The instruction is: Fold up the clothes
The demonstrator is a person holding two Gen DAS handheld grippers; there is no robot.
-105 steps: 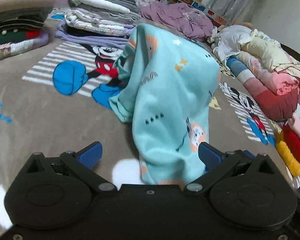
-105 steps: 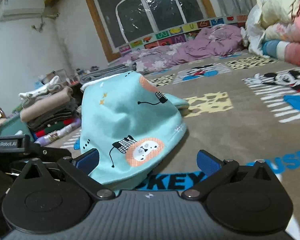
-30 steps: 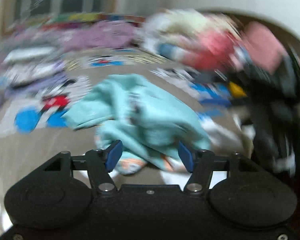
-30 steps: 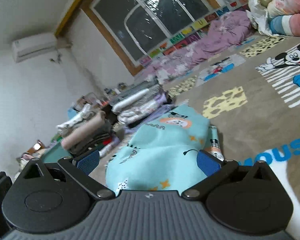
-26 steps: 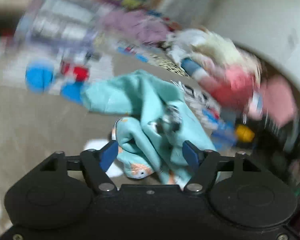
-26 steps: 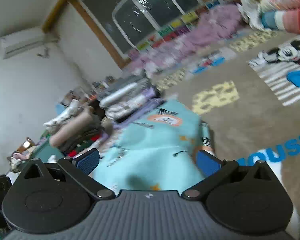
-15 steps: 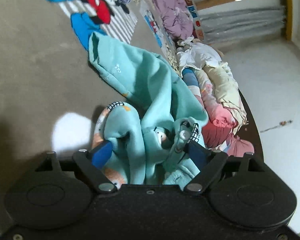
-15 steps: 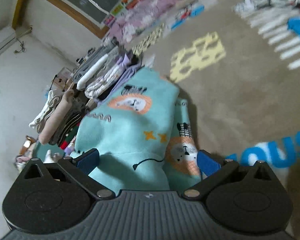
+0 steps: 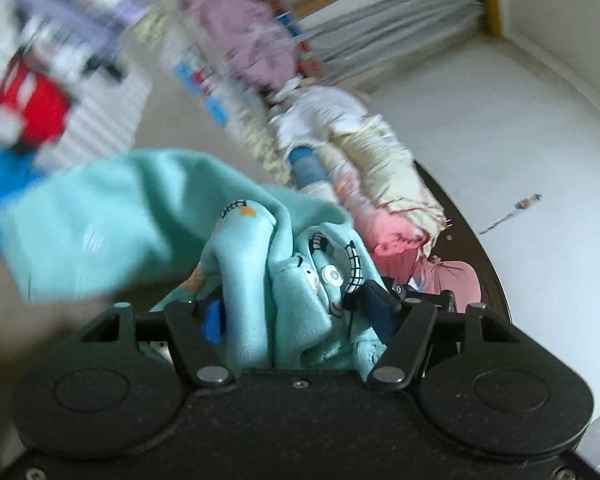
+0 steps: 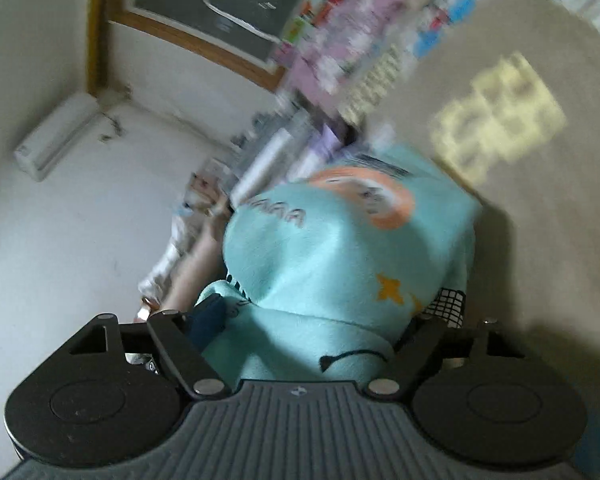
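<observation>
Mid-fold, two grippers gather one turquoise garment above a cartoon-print carpet.

Closing on bunched fleece, the left gripper (image 9: 296, 312) has thick folds of the turquoise garment (image 9: 148, 216) crowded between its blue pads, apparently to collect a loose end before it is laid over; whether the pads already press is hard to tell through the blur. The right gripper (image 10: 312, 332) is likewise narrowing, cloth filling the gap, probably taking the opposite edge so the piece lifts evenly. One garment is in play, two grippers on it. Beyond lie the carpet (image 10: 540, 240), one heap of unfolded laundry (image 9: 360, 160) by the wall, and a blurred row of folded stacks (image 10: 260, 160), number uncertain.
</observation>
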